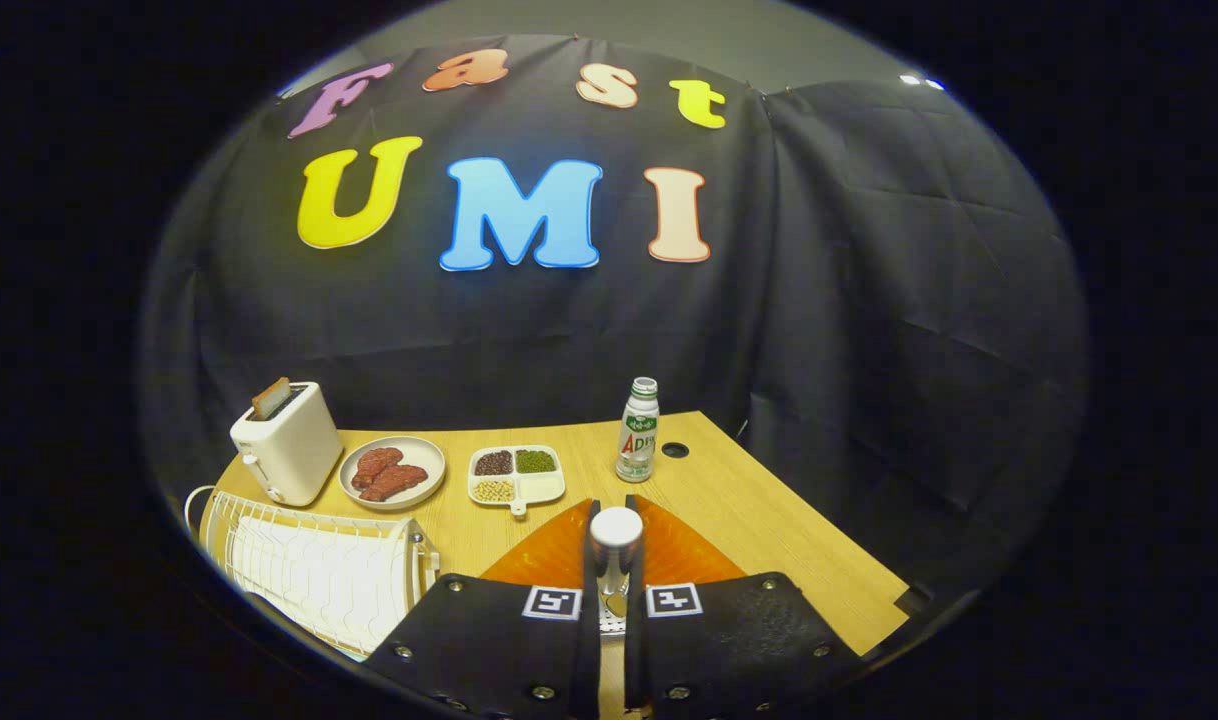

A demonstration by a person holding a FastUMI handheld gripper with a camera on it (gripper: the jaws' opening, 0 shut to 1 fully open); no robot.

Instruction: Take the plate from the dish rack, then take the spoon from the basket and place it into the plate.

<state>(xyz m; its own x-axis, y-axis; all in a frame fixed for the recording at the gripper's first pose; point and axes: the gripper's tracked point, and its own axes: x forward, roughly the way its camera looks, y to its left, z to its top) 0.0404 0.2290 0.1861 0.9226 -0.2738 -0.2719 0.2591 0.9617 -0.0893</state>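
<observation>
Spoon (pixel 615 545) clamped upright between tool (pixel 614 590) fingers, above orange plate (pixel 684 550).

**What sat on the wooden surface**

The surface (pixel 769 520) was light wood, with a small round hole (pixel 674 450) near its far edge. Along the back stood a white toaster (pixel 287 442) with a slice of bread upright in its slot. Just beside it lay a round dish (pixel 393 471) holding two pieces of red meat, then a white divided tray (pixel 516 475) with dark, green and pale grains in separate sections. A small bottle (pixel 638 430) stood upright near the hole. A white wire dish rack (pixel 314 570) sat at the near corner in front of the toaster. An orange plate (pixel 684 555) lay on the wood just ahead of the fingers.
</observation>
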